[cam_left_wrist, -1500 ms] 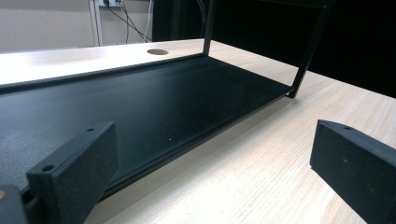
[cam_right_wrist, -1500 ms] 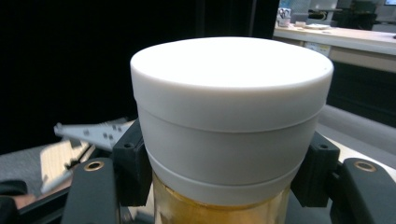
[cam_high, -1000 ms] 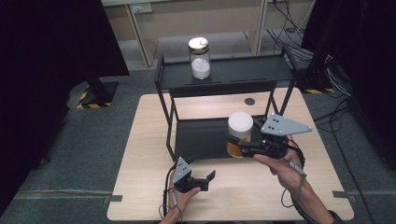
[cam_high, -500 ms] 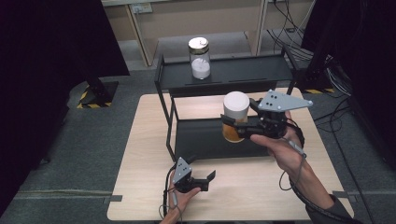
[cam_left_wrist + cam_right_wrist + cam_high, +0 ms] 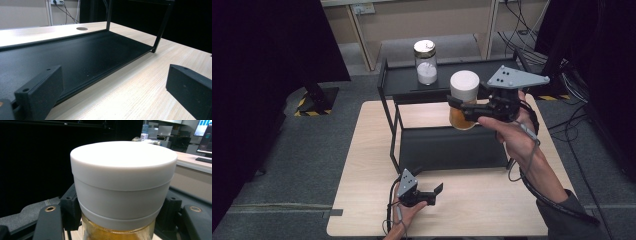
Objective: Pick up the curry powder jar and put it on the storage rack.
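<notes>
A jar with a white lid and amber contents (image 5: 463, 100) (image 5: 122, 187) hangs in the air beside the top shelf of a black two-level rack (image 5: 402, 82), with my right gripper (image 5: 462, 107) shut on it below the lid. A second glass jar of white powder (image 5: 425, 62) stands on that top shelf at the left. My left gripper (image 5: 436, 192) rests low over the wooden table (image 5: 367, 150), in front of the rack's bottom shelf (image 5: 82, 55), open with nothing between its jaws.
A round cable hole (image 5: 82, 28) is cut in the table behind the rack. Black curtains hang at the left and right, and cables lie on the grey floor at the far right.
My right gripper has lifted the white-lidded jar from the bottom shelf's height up and away, to the level of the top shelf. The left gripper has stayed put.
</notes>
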{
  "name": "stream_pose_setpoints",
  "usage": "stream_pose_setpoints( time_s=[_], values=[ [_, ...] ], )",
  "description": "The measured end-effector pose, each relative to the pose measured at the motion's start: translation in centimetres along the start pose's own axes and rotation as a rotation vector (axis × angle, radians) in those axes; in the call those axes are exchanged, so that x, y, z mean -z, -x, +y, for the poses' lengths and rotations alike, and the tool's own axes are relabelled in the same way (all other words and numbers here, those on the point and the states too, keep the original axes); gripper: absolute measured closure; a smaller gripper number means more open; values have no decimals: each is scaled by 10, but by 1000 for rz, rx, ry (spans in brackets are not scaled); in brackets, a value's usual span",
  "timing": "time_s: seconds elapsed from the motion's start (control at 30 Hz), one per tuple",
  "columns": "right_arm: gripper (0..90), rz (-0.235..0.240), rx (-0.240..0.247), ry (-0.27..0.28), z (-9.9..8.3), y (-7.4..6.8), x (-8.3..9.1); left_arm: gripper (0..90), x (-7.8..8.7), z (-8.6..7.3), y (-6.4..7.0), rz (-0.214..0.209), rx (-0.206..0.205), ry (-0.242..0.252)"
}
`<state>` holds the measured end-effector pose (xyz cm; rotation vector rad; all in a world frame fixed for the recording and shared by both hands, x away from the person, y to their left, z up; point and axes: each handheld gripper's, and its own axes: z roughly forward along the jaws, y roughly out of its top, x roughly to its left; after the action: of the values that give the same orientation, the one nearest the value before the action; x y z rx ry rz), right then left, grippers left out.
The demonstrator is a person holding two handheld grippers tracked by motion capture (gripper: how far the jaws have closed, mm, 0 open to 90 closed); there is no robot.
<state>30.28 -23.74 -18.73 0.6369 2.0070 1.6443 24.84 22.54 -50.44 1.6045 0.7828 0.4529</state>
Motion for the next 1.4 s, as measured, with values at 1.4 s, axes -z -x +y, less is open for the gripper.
stream_pose_setpoints(
  time_s=[1.4],
  values=[
    [353,-295,-58,7,39,28,-82,9,0,0,0,-11,0,-8]
  ],
)
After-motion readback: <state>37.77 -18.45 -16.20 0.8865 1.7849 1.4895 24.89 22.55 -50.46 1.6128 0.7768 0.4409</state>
